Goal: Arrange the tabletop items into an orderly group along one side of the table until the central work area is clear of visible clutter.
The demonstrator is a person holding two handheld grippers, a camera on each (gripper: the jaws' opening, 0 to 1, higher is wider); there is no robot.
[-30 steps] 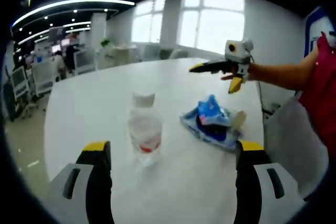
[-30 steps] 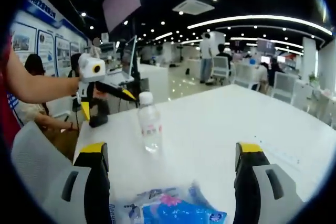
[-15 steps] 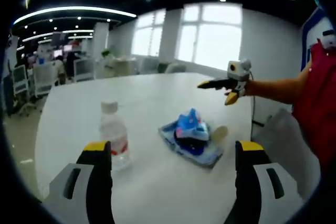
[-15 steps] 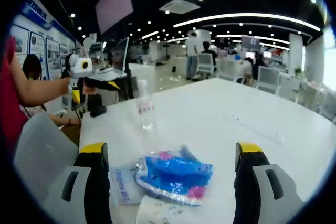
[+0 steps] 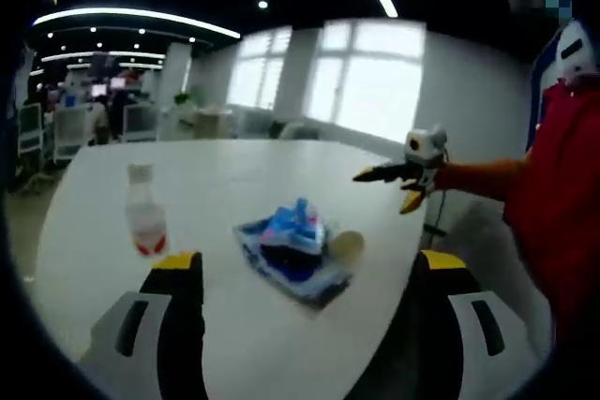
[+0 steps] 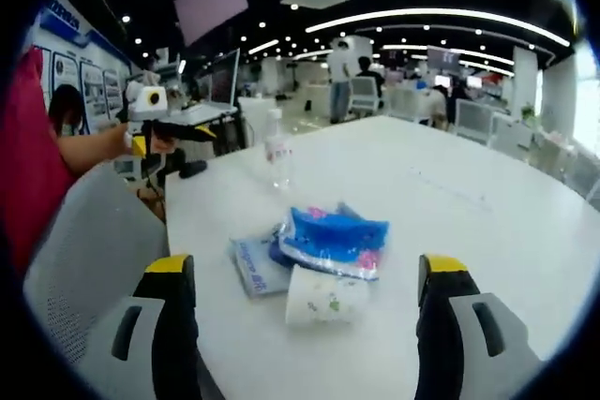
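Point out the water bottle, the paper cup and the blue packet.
water bottle (image 5: pixel 145 223), left gripper view, on its body.
paper cup (image 6: pixel 325 296), right gripper view, on its side wall.
blue packet (image 6: pixel 334 240), right gripper view, on its top face.

White table (image 6: pixel 487 231), blue packet (image 6: pixel 333 236) — pink marks, white patterned cup (image 6: pixel 323 299), red-banded bottle (image 5: pixel 145 222)

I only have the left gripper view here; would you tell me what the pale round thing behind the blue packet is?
Observer: In the right gripper view it is a paper cup lying on its side against the blue packet.
Operator: Thank you. Is anything tucked under that packet?
Observer: Yes, a flat pale-blue sachet with print on it pokes out from under it, toward the table edge.
Operator: And what lies beyond the bottle from your side?
Observer: Past the upright bottle, an open laptop stands beyond the table's end.
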